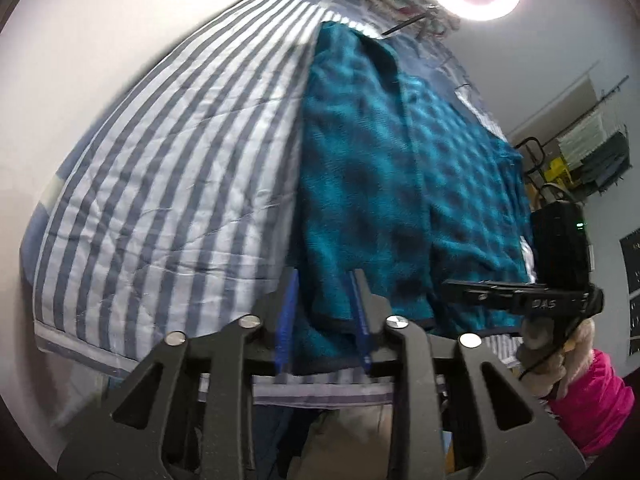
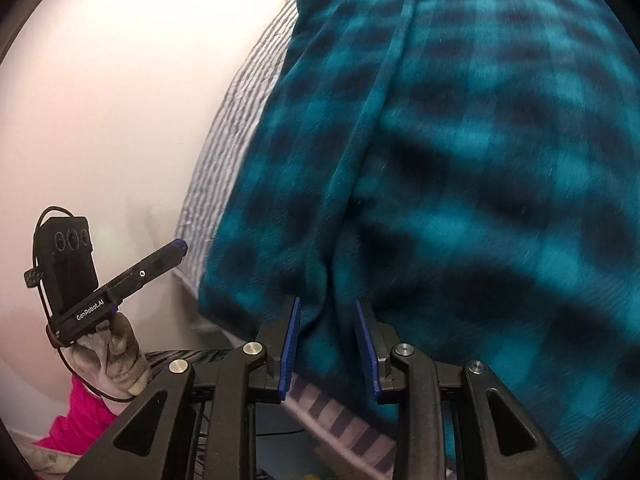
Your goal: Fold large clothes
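- "GenRobot.AI": white lettering on side of left gripper (image 2: 120, 286) body, seen in right wrist view. Legible in full.
- "DAS": pale characters on side of right gripper (image 1: 520, 300) body, seen in left wrist view. Partly blurred; reading uncertain.
- Dark panels (image 1: 632, 276) on wall, right edge of left wrist view: faint pale marks, not legible.
- Yellow item (image 1: 558, 170) on rack, left wrist view: no lettering readable.
- No other text, numbers or signs readable in either view.
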Demonstrator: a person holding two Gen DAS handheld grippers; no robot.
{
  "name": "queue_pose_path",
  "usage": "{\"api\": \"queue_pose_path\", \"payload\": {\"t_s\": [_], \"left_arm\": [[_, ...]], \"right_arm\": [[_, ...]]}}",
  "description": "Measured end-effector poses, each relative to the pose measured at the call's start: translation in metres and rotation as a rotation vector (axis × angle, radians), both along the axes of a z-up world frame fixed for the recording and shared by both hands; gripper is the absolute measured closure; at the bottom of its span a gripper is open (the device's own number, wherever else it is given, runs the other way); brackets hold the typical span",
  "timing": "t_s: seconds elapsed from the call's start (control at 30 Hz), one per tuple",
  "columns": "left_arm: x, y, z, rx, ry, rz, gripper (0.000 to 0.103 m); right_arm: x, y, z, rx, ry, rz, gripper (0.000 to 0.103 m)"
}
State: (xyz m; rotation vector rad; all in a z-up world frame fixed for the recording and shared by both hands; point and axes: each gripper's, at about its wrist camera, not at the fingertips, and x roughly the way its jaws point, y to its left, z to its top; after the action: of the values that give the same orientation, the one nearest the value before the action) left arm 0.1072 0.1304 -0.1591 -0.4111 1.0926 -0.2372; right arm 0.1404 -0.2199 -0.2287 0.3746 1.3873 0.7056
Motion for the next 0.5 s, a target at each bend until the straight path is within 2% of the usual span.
{"api": "queue_pose_path", "payload": {"t_s": [0.13, 0.3, 0.43, 0.5], "left_arm": [[0.004, -0.014, -0.015, -0.002, 0.06, -0.034, 0.079], [0.008, -0.02, -0.034, 0.033, 0.119, -0.025, 0.079], [0.01, -0.017, -0.042, 0.012, 0.14, -0.005, 0.079], [0.01, -0.017, -0.044, 0.019, 0.14, -0.009, 0.091]], "right_arm": [[-0.012, -0.002, 0.007, 0.048, -0.012, 0.006, 0.073], [-0.025, 0.014, 0.002, 0.041, -0.016, 0.039, 0.073], [-0.025, 0.018, -0.007, 0.022, -0.008, 0.055, 0.075], [-0.026, 0.02, -0.011, 0.022, -0.008, 0.061, 0.083]]}}
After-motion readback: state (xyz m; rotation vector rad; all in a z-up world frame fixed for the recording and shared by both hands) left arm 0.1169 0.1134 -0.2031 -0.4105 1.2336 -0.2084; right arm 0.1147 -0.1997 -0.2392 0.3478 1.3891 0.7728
